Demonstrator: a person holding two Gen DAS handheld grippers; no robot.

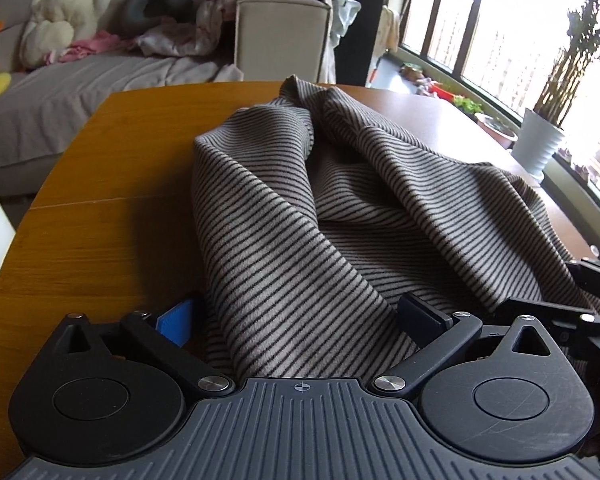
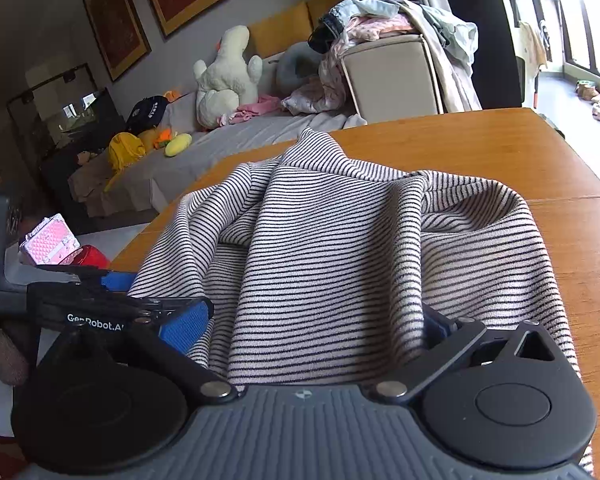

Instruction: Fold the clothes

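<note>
The striped garment (image 1: 340,208) lay bunched on the wooden table (image 1: 100,208), its near edge running between the jaws of both the left gripper (image 1: 296,320) and the right gripper (image 2: 312,324). Each pair of jaws appeared to pinch that edge, though cloth hid the contact. Lifting both grips level and drawing them apart would probably smooth the fabric before folding.

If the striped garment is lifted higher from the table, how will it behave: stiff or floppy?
The striped garment is probably floppy: it sags in deep folds between both grippers. It likely stretches a little, being a soft knit. It seems light, as it bunches on the wooden table without flattening.
</note>
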